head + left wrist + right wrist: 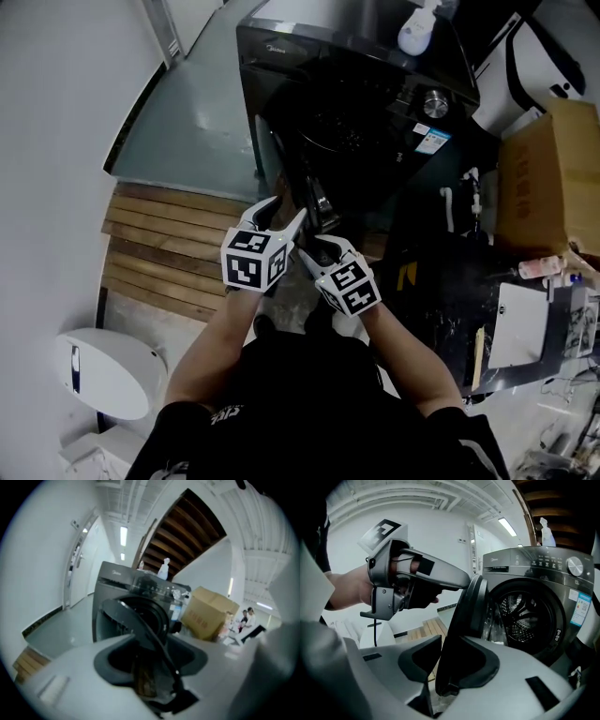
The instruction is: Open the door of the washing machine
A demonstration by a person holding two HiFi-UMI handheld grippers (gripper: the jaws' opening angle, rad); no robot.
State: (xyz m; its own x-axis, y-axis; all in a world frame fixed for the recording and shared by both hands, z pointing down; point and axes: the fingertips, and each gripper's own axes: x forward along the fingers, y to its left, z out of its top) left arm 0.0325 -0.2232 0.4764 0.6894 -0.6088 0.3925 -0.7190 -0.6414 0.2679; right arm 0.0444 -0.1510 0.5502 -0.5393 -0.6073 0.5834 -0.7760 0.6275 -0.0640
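The dark front-loading washing machine (375,112) stands ahead, and its round door (291,173) is swung out toward me, so the steel drum (525,616) shows. My left gripper (281,212) is open, its white fingers spread beside the door's outer edge; in its own view the door's rim (140,620) runs through the wide gap of the left gripper (150,667). My right gripper (314,248) is just right of it. The door's edge (468,606) stands between the dark pads of the right gripper (454,667), with a thin gap at the left pad. The left gripper (457,581) reaches to the rim.
A cardboard box (553,169) sits right of the machine, beside a black bench (441,281) with clutter. A white bottle (417,28) stands on the machine's top. Wooden slats (169,244) and a white round unit (103,370) lie to my left. People (246,618) stand far off.
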